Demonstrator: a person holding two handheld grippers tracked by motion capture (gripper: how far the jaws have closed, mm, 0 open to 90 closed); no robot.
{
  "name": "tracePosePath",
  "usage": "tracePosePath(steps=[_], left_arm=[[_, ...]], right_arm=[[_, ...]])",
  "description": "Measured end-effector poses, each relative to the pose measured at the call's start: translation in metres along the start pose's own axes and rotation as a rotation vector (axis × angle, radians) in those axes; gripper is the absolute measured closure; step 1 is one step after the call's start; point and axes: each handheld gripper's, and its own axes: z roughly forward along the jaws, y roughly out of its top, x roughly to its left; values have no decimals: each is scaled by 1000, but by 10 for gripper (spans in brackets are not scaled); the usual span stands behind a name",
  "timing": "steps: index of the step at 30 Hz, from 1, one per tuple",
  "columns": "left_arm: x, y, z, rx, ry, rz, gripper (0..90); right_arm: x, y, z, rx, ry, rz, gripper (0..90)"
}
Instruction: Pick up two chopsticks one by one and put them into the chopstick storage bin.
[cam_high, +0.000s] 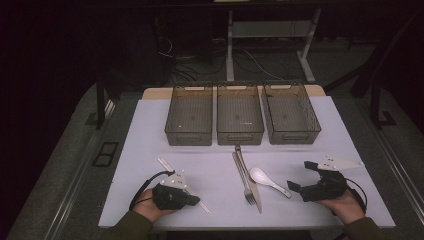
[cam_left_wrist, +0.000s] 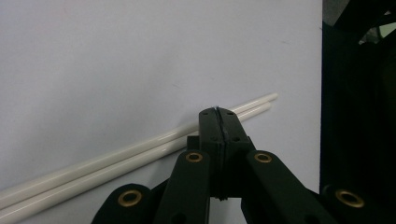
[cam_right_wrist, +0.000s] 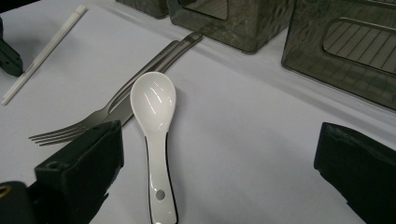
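The left tool (cam_high: 192, 200) rests low at the near left of the white table (cam_high: 150, 150) with its jaws fully closed, pressed together over the pair of white chopsticks (cam_left_wrist: 140, 151), which lie side by side flat on the table and pass beneath the jaw tips; whether the tips touch them cannot be told. The right tool (cam_high: 300, 175) sits at the near right with its jaws wide open and nothing between the pads, facing the white ceramic spoon (cam_right_wrist: 154, 116). The spoon lies bowl-up just beside a metal fork (cam_right_wrist: 88, 123) and knife (cam_high: 255, 192), in front of three empty mesh bins (cam_high: 240, 137).
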Motion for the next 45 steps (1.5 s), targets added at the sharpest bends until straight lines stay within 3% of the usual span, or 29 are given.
tracePosePath(steps=[11, 23, 34, 39, 45], left_arm=[[-1, 8, 6, -6, 19, 17, 888], [-2, 11, 3, -36, -2, 26, 885], [0, 24, 5, -67, 8, 69, 753], [-4, 30, 15, -40, -26, 118, 707], [-9, 34, 20, -30, -49, 142, 691]], right_arm=[[0, 0, 0, 1, -1, 1, 14], [0, 0, 0, 1, -1, 0, 14], [0, 0, 0, 0, 1, 3, 14], [0, 0, 0, -1, 4, 12, 14], [0, 0, -1, -4, 6, 20, 14]])
